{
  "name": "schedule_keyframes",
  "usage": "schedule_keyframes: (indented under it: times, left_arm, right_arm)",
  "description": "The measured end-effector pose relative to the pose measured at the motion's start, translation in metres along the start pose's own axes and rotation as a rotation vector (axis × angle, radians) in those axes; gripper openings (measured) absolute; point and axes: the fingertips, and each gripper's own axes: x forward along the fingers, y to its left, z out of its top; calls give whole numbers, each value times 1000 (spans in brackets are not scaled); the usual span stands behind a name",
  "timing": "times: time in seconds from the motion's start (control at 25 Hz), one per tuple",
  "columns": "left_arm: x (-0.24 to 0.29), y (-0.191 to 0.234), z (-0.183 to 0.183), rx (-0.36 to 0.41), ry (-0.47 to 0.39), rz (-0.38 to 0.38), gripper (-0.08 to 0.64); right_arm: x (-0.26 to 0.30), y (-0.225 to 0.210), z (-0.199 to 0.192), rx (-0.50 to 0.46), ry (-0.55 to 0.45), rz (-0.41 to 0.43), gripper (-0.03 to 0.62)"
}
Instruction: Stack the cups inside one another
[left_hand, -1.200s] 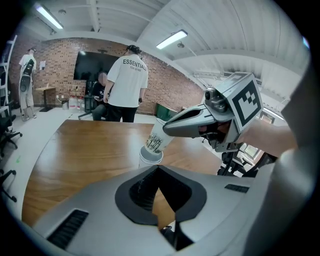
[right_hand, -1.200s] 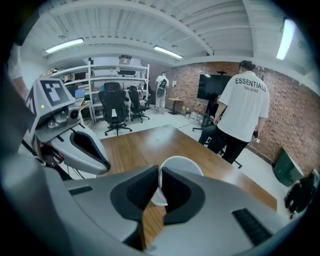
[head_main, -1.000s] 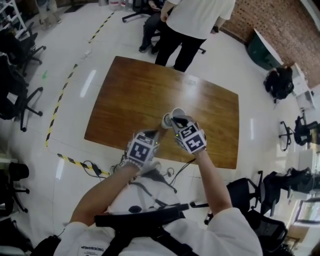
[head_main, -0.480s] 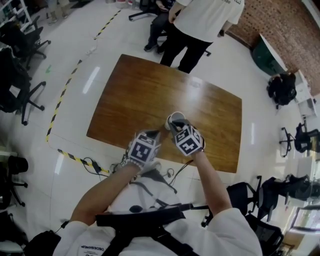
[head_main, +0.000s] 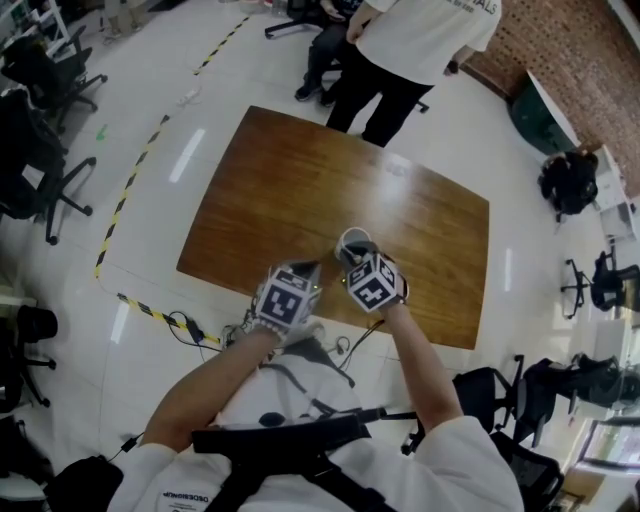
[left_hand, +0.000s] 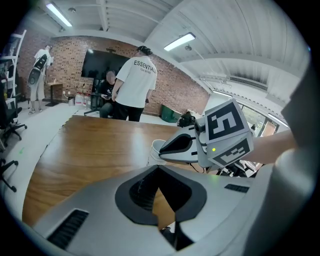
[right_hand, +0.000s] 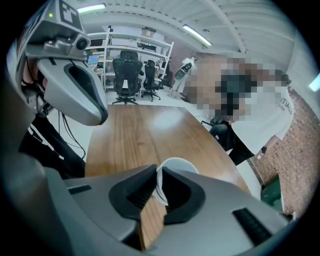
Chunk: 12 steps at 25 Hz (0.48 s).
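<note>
**Right claw** (right_hand: 156, 170): the jaws are opening. The near wall of the white cup (right_hand: 175, 164) stands between them. The rim lies against the left pad, with a narrow dark gap at the other pad.

**Cup:** upright, mouth upward, directly ahead of and below the right claw's tips, over the bench (head_main: 280, 190) near its closer edge. Its base is hidden, so contact with the bench cannot be confirmed.

**Left claw** (left_hand: 159, 167): the jaws are closed tip to tip with nothing between them; only bench wood shows through the gap behind the tips. It sits just to the left of the right claw, with the cup ahead of it and apart from it.

**Surroundings:** a person in a pale shirt (head_main: 420, 40) stands at the bench's far side, well beyond both claws.
</note>
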Motion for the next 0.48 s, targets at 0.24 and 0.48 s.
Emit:
schedule_keyframes:
  times: [0.24, 0.48]
  left_arm:
    - [-1, 5, 0, -5, -2, -8, 0]
    - [-13, 20, -2, -41, -21, -34, 0]
  right_arm:
    - [-4, -2, 0, 18, 3, -21, 73]
    - [-39, -11, 26, 239, -122, -35, 127]
